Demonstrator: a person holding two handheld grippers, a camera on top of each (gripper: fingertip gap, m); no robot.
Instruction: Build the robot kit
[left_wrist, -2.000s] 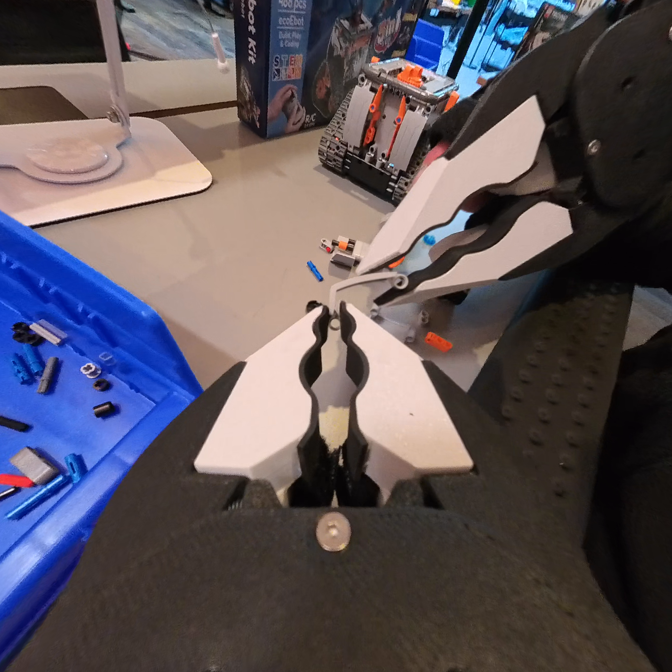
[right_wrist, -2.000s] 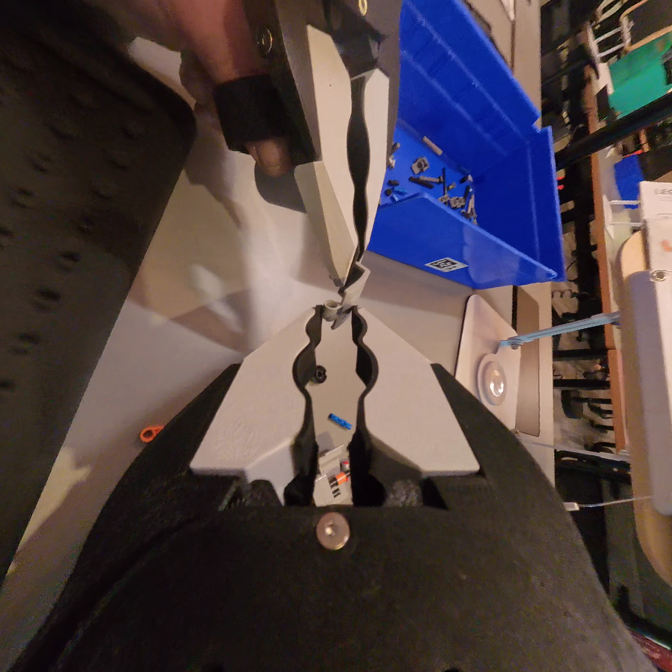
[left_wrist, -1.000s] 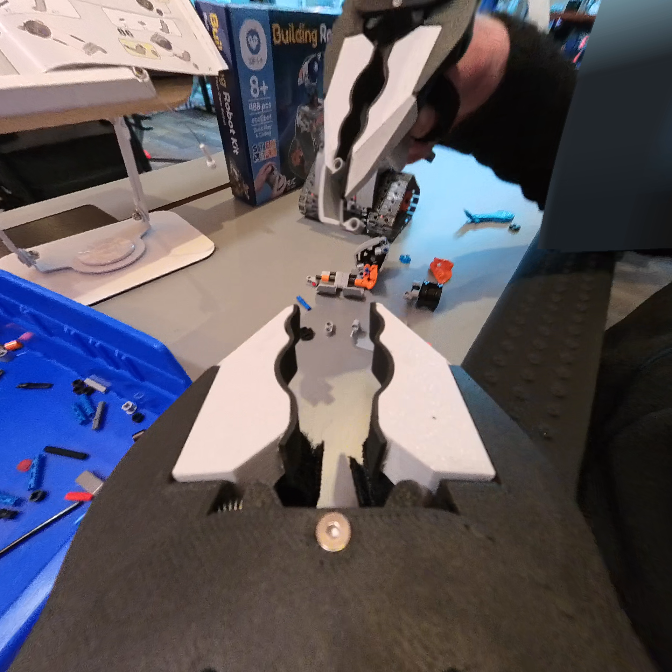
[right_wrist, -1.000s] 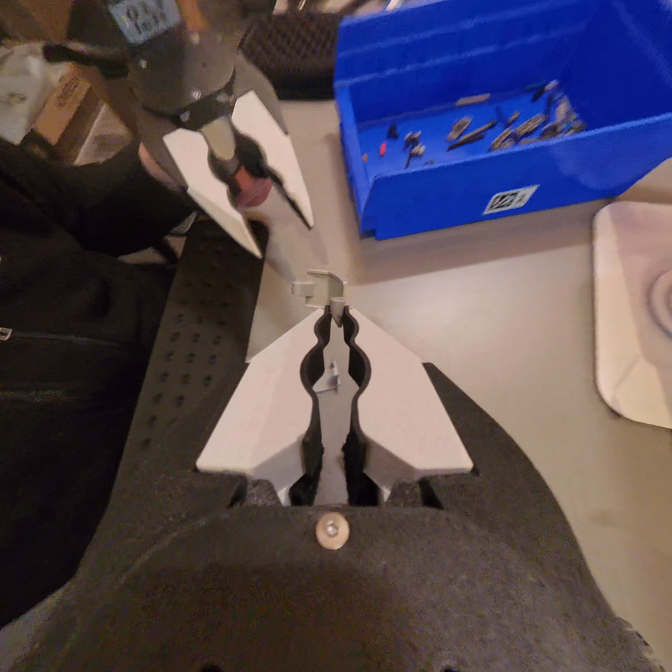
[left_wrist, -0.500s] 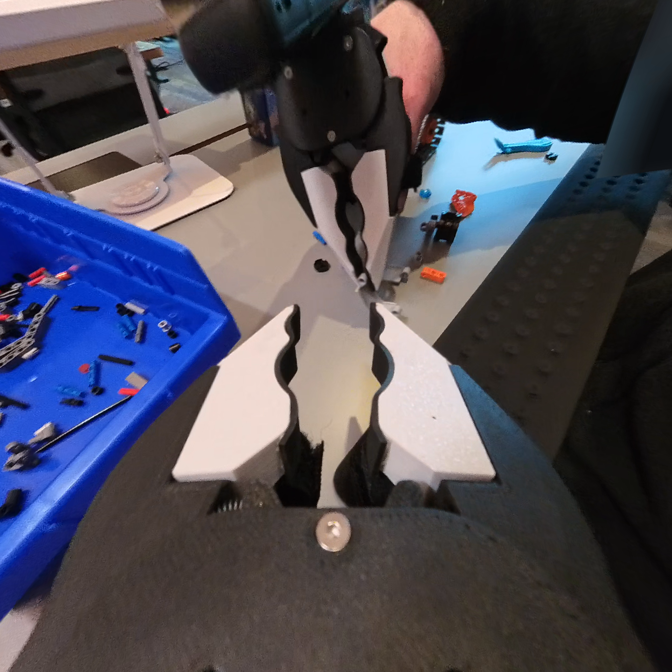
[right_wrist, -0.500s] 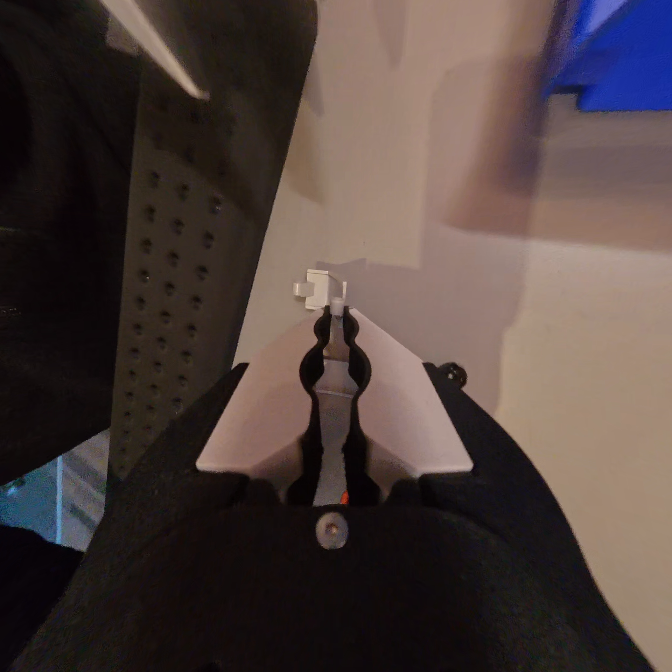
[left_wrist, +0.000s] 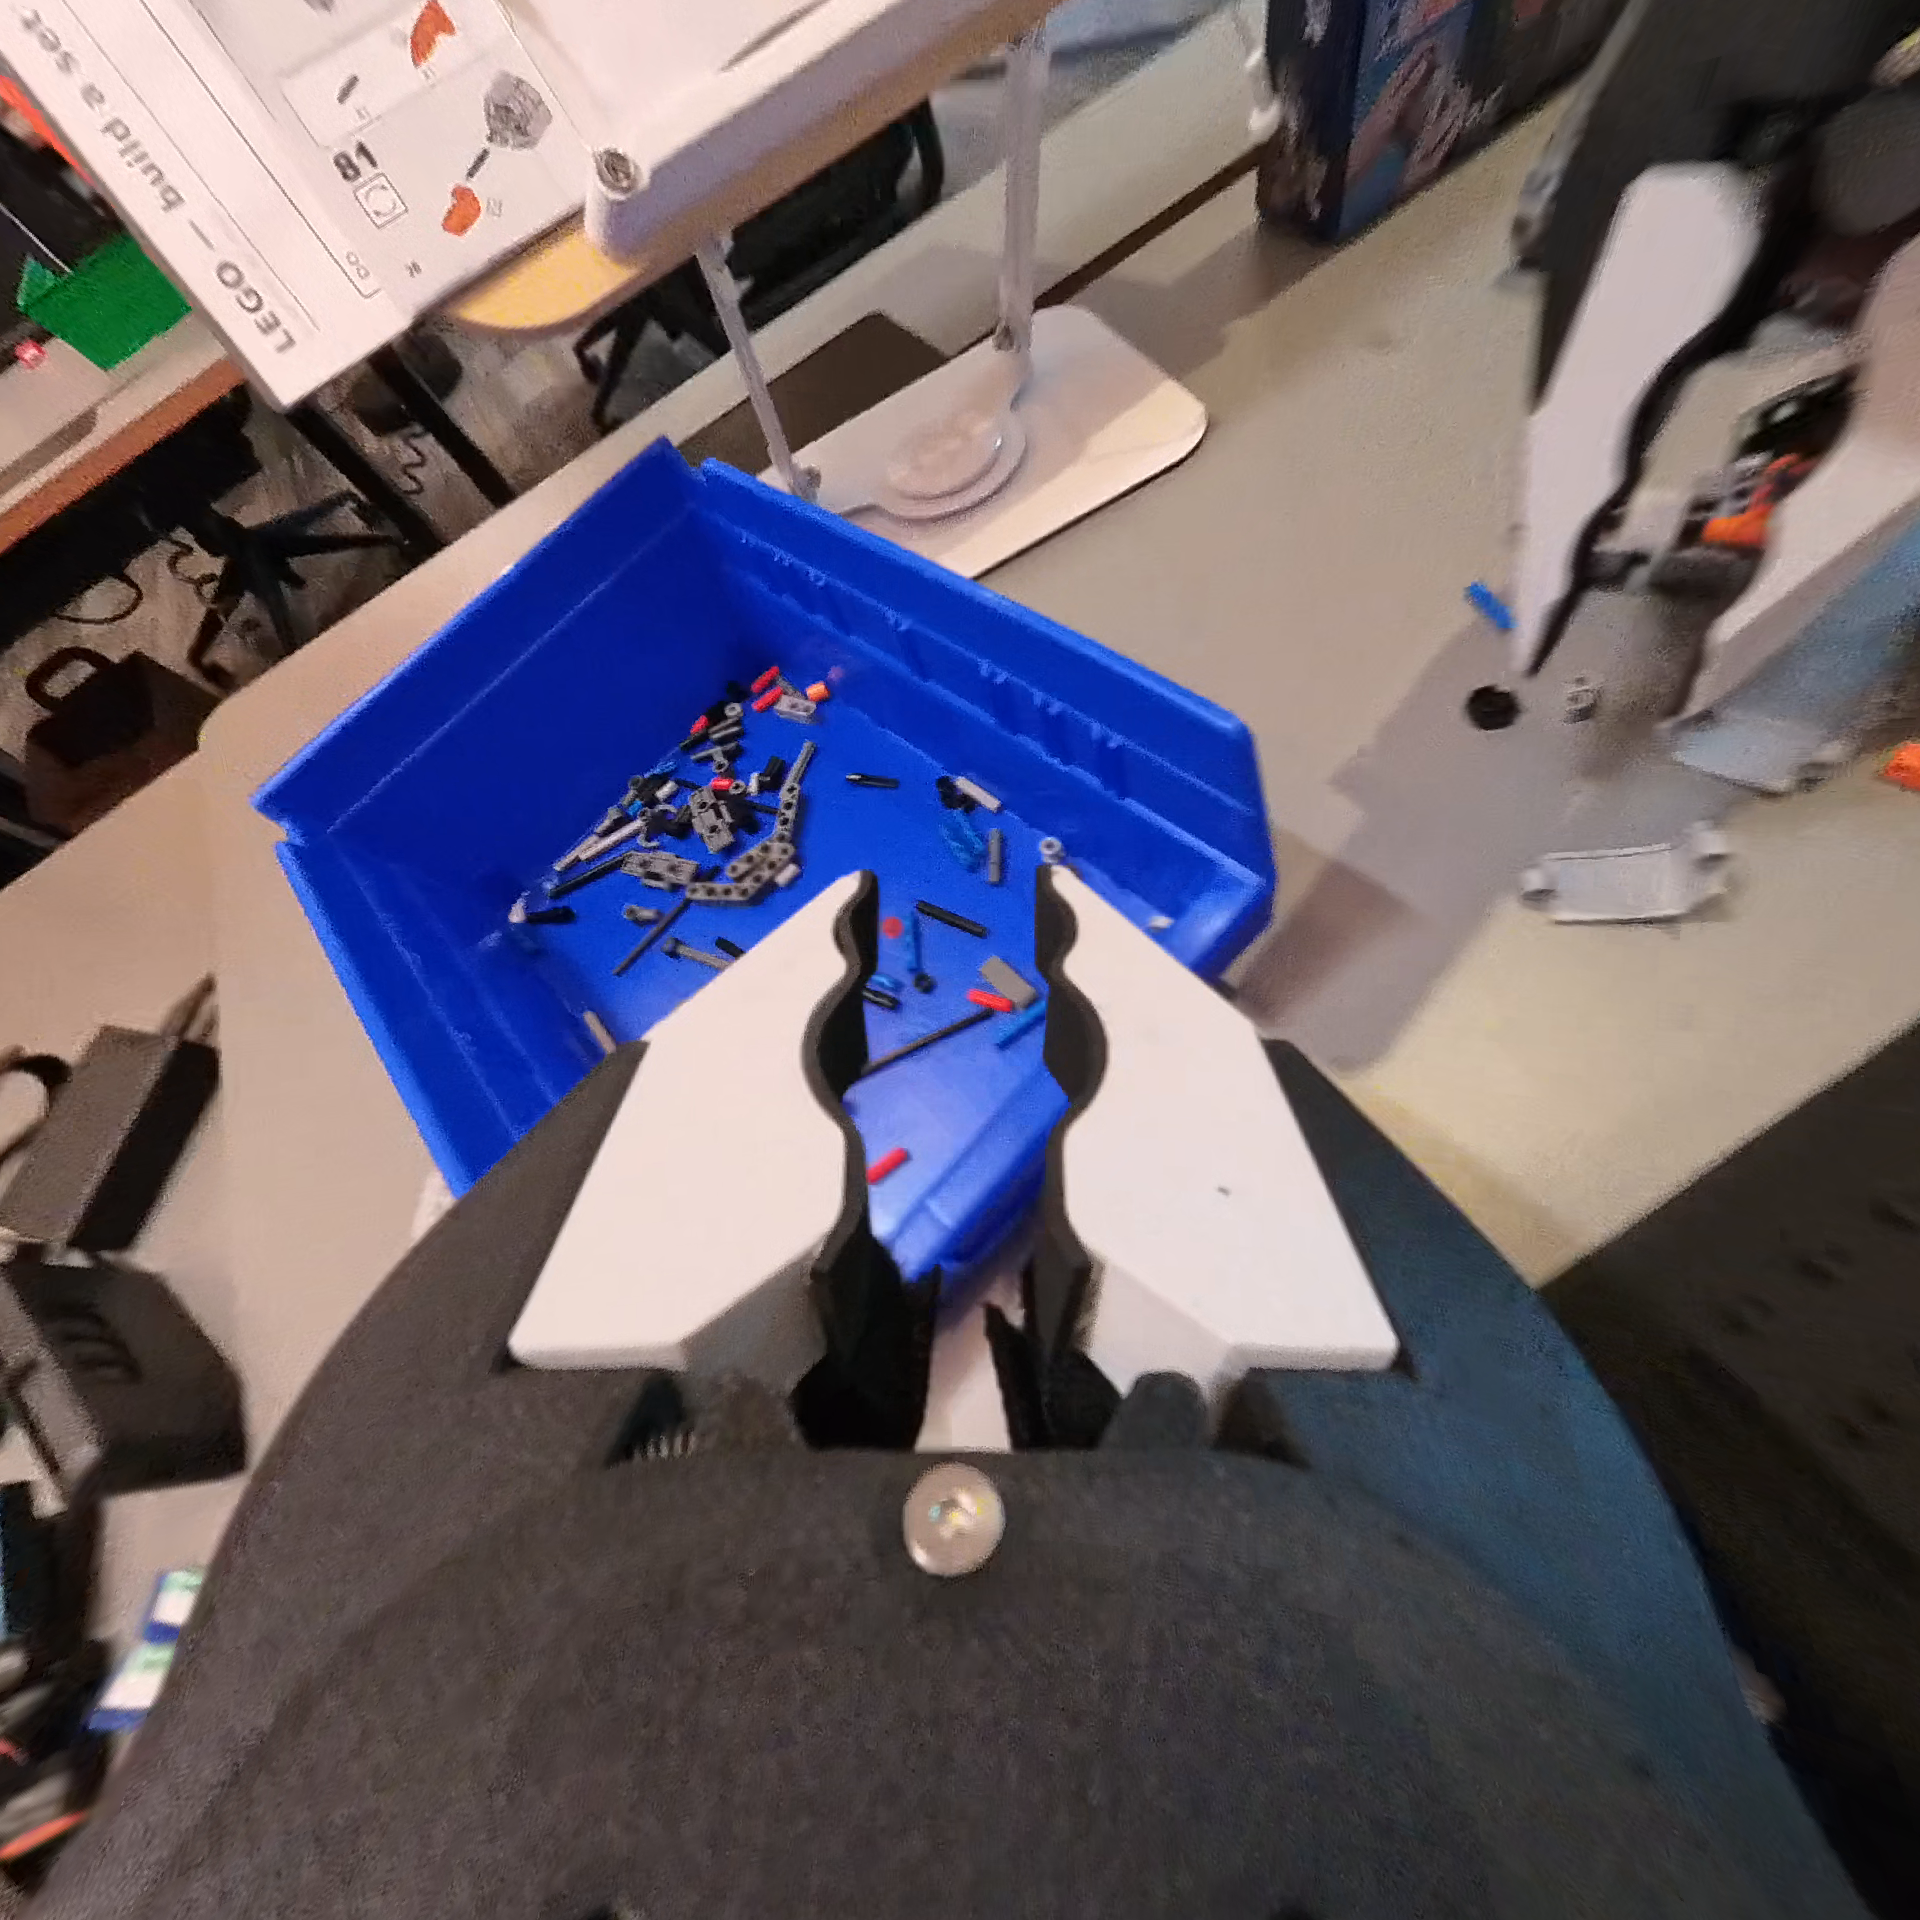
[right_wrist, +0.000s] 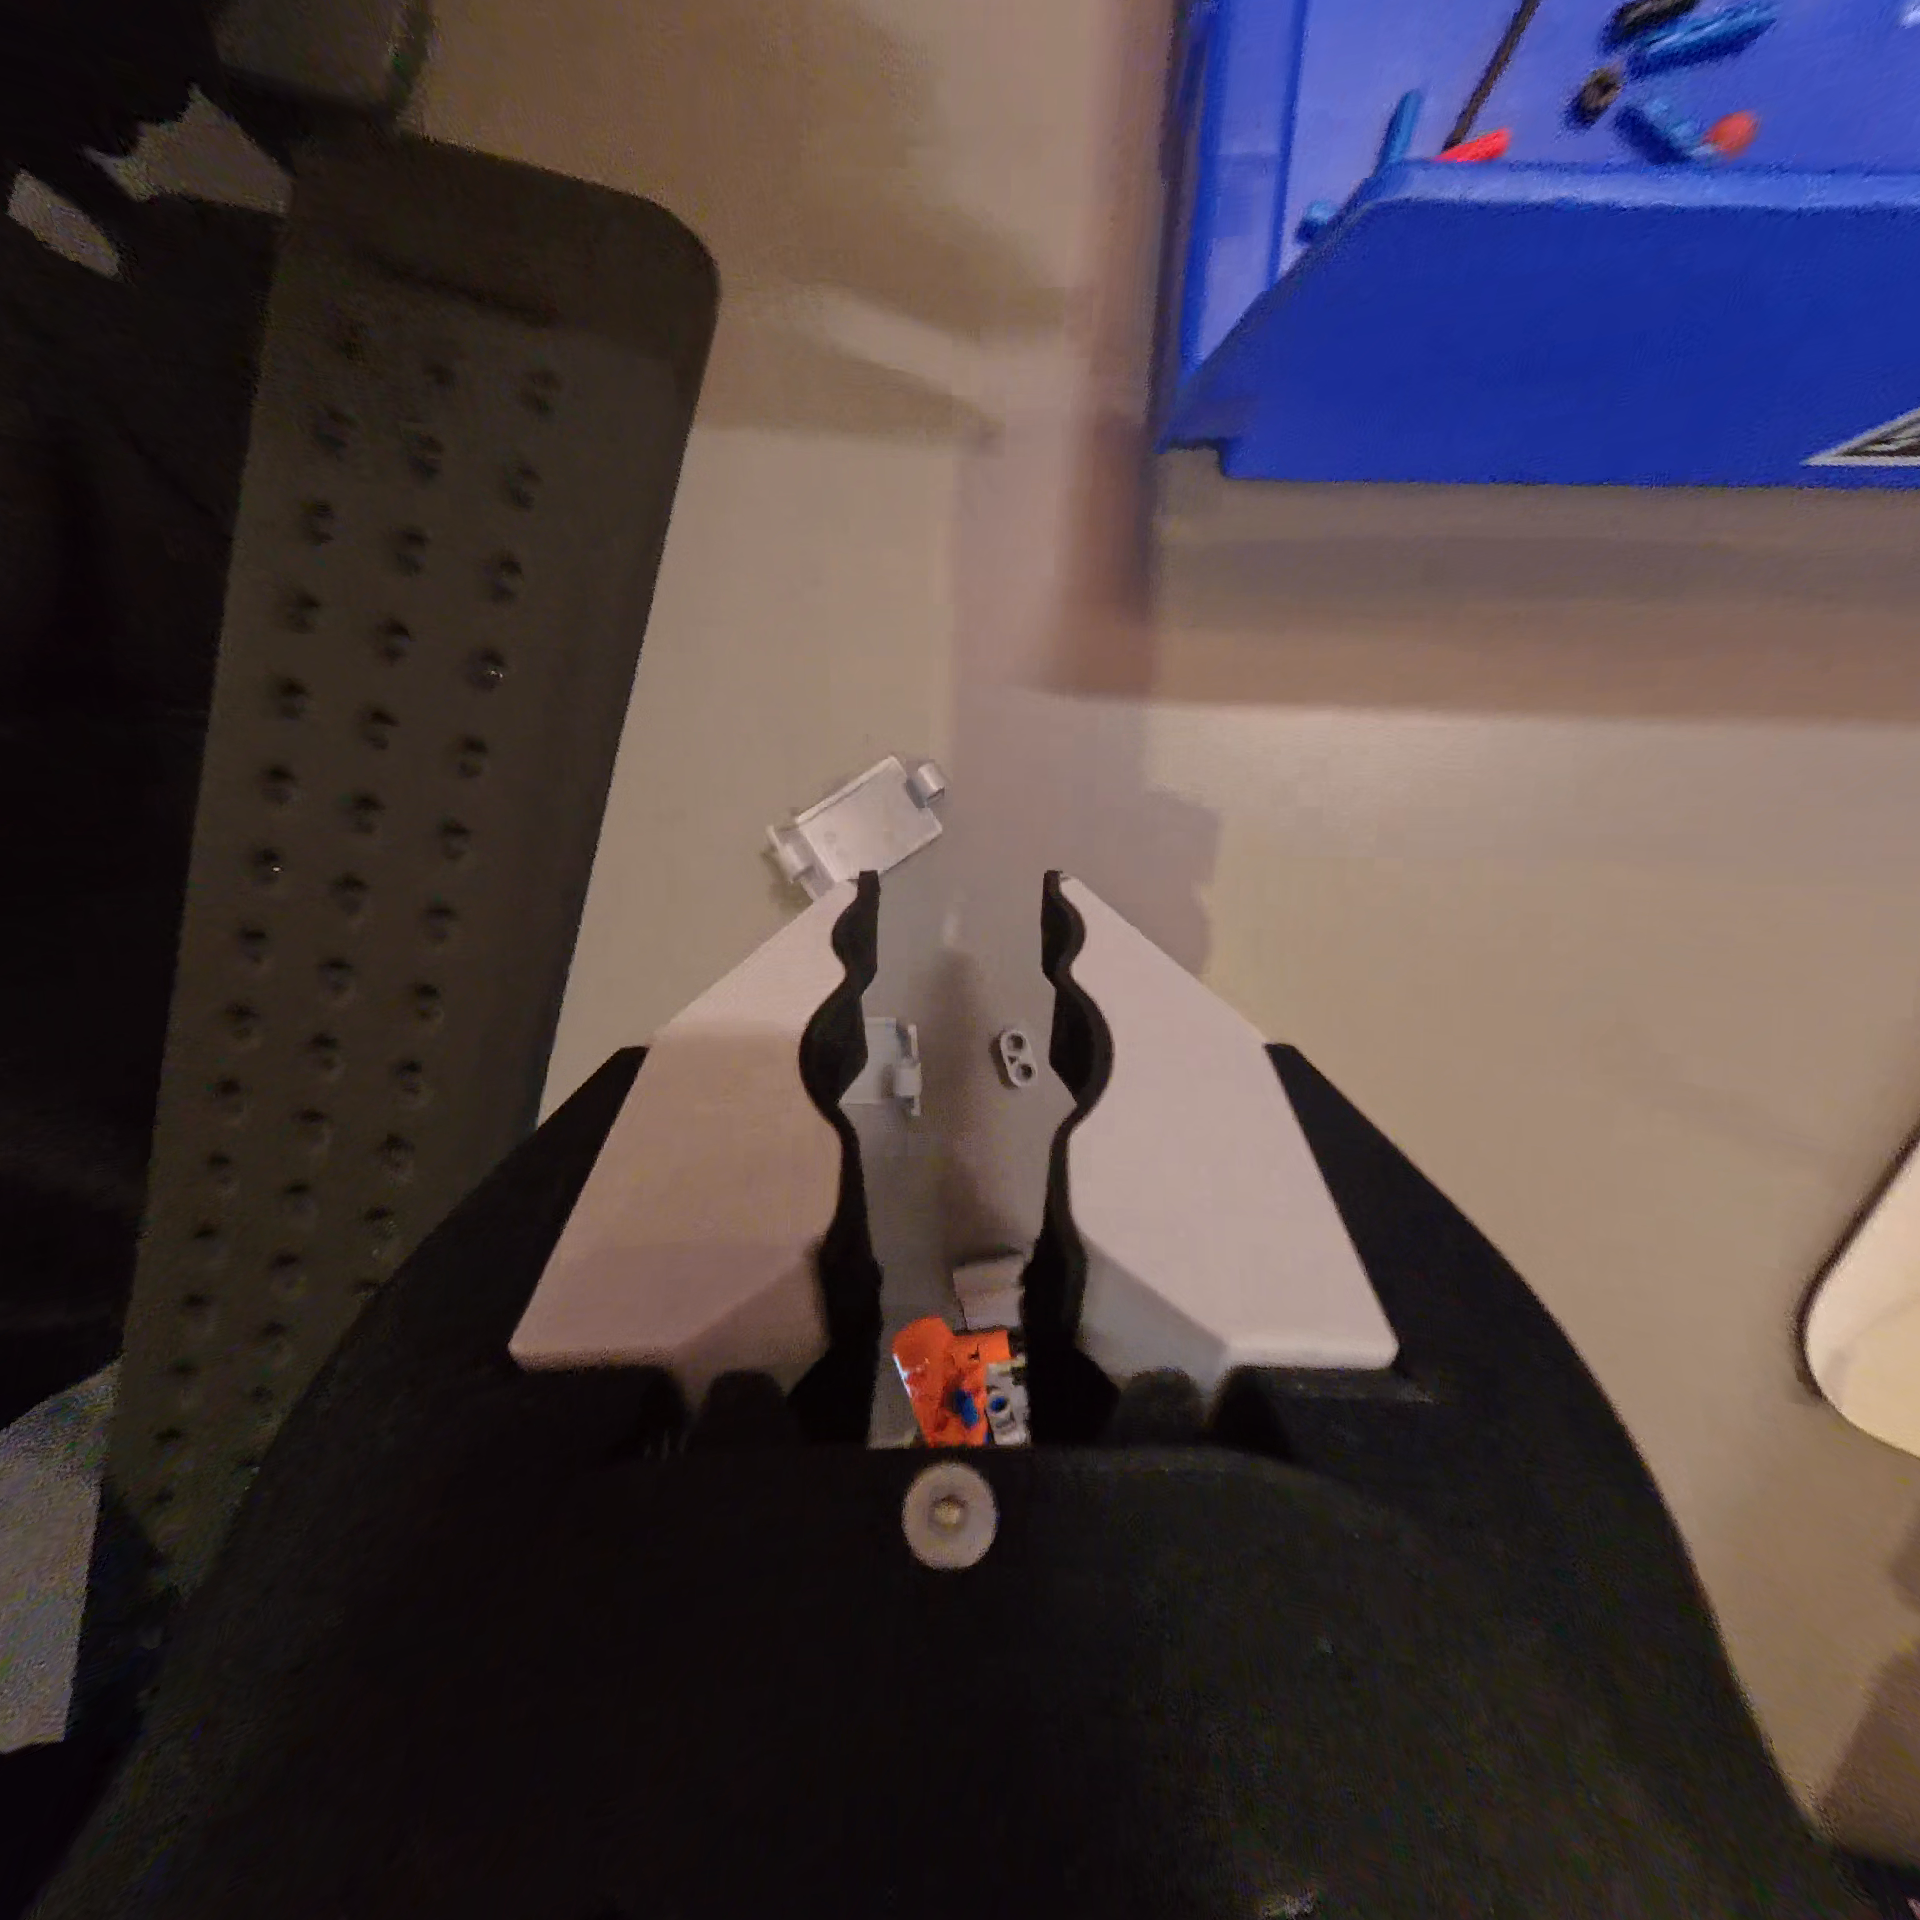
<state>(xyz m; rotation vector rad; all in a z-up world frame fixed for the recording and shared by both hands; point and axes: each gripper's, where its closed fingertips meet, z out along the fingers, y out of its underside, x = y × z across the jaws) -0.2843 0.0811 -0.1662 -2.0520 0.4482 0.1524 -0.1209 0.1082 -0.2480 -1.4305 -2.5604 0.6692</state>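
My left gripper (left_wrist: 951, 883) hangs with fingers spread and empty over the blue bin (left_wrist: 1143, 686). My right gripper (right_wrist: 954, 883), fingers also apart and empty, hangs above the counter (right_wrist: 1455, 935), the grey panel piece (right_wrist: 862, 826) lying flat at 11 o'clock from its tips.

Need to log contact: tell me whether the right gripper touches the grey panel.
Cannot tell. In the right wrist view, the open right gripper has one fingertip overlapping the grey panel's edge.

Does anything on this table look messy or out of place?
Yes. Most small building pieces sit in the blue bin, but several lie loose on the table: a flat grey panel, a small grey two-hole piece and an orange clump.
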